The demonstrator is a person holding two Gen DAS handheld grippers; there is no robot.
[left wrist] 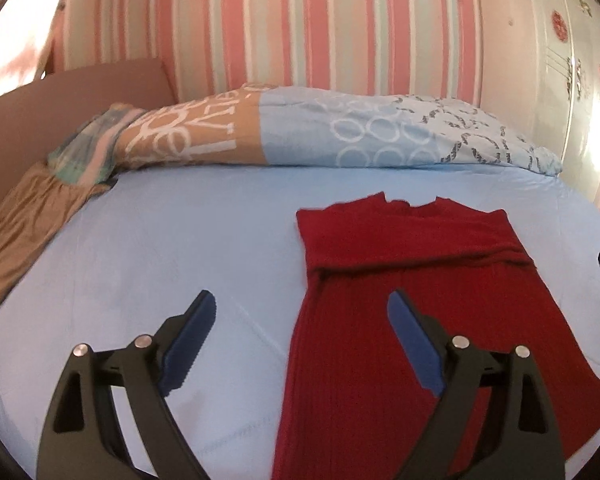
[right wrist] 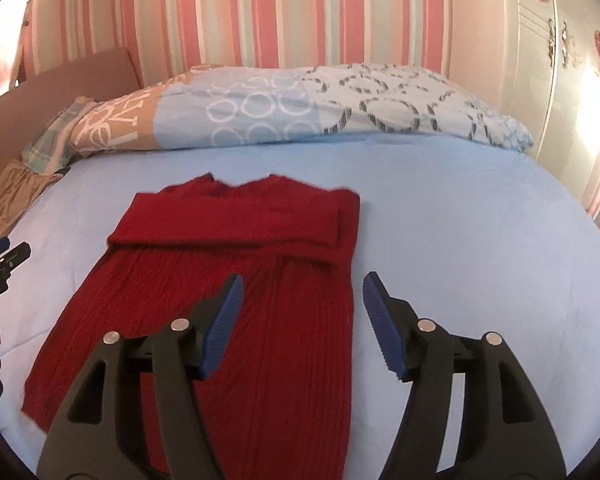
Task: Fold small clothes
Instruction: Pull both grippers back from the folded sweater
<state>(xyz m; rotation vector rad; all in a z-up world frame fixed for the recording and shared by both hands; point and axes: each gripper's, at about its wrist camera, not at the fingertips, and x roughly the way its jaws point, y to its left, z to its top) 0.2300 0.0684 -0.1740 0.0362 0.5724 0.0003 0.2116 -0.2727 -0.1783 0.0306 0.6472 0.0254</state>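
- Plainly, the red knit garment (left wrist: pixel 412 320) lies flat on the blue bed sheet (left wrist: pixel 160 248), its sleeves already folded across the chest and its neckline toward twelve o'clock, near the patterned duvet (left wrist: pixel 340 136).
- The left hand-held gripper (left wrist: pixel 300 308) hangs above the garment's left edge with its jaws wide apart and nothing between them.
- The right hand-held gripper (right wrist: pixel 302 284) hangs over the garment's right edge, jaws likewise apart and empty.
- The next step is probably the lengthwise fold, hem up to the shoulders.
- To do it well, bring each gripper toward six o'clock and pinch one hem corner apiece, taking both layers.
- Lift both corners together, carry them level toward twelve o'clock, and lay the hem square on the shoulder line.
- Beware dragging: ribbed knit stretches and will likely skew if one side leads.
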